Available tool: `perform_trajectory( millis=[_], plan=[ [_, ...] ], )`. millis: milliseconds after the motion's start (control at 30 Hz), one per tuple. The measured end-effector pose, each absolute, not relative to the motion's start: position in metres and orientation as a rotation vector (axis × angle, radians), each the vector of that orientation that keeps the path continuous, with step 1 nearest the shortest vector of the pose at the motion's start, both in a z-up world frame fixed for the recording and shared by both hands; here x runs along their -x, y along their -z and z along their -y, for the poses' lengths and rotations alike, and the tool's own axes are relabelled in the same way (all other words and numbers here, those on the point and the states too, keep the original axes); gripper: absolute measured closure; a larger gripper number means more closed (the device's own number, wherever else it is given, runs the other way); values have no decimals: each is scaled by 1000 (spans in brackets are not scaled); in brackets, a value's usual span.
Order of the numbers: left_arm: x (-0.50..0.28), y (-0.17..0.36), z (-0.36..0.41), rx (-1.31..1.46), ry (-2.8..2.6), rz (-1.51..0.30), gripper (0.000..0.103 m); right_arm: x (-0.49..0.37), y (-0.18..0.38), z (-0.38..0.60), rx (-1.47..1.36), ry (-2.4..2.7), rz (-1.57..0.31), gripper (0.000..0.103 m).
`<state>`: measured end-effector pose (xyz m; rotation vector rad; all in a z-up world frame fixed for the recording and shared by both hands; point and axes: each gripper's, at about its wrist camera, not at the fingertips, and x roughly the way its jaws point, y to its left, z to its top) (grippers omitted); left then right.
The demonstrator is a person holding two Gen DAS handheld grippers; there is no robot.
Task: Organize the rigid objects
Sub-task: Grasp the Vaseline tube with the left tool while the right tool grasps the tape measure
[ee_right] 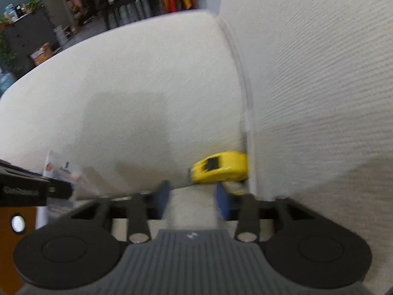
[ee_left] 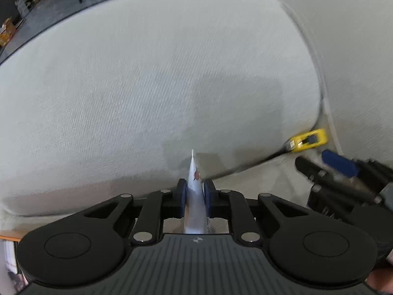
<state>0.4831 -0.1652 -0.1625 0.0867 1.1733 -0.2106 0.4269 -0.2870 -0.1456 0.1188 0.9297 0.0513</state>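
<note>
Nearest to us in the left wrist view is the left gripper (ee_left: 195, 191), its jaws clenched on a thin white packet (ee_left: 195, 196) that stands upright between the blue pads. Taking the scene from largest to smallest, with the yellow toy car as our landmark: the pale sofa cushion (ee_right: 137, 93) fills most of both views and runs up to the car from the left; the backrest (ee_right: 319, 78) rises just to the car's right; the seam (ee_right: 246, 113) between them runs down to the car. The yellow toy car (ee_right: 219, 168) sits wedged at the foot of that seam, touching the backrest piping.

Our right gripper (ee_right: 191, 196) hangs just below the car, jaws released and holding nothing, the right pad (ee_right: 224, 201) close under the car's near end. In the left wrist view the same gripper (ee_left: 319, 164) lies just beside the car (ee_left: 308, 140).

We judge the step in hand to be picking up the car. To do it well we should bring the jaws forward so they straddle the car's narrow body, keep the right pad clear of the piping, and close only once both pads flank its sides. Meanwhile we keep the packet steady, well left of the car.
</note>
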Motion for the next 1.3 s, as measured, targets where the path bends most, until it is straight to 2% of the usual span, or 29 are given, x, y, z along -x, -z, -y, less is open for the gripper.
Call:
perform_trajectory(
  millis=[200, 400, 500, 767, 1033, 1300],
  plan=[
    [-474, 156, 155, -30, 227, -1110, 87, -404, 131, 248, 99, -52, -821, 58],
    [-468, 157, 144, -5, 229, -1097, 87, -400, 149, 231, 58, 50, -960, 57],
    [-469, 157, 143, -1, 232, -1094, 87, -407, 152, 224, 118, 121, -932, 45],
    [-466, 156, 127, 31, 216, -1090, 88, -441, 167, 252, -50, 239, -915, 41],
    [-457, 151, 118, 32, 233, -1084, 88, -467, 192, 209, 247, 242, -897, 36],
    [-458, 151, 115, 37, 235, -1088, 88, -461, 200, 186, 483, 245, -885, 36]
  ],
)
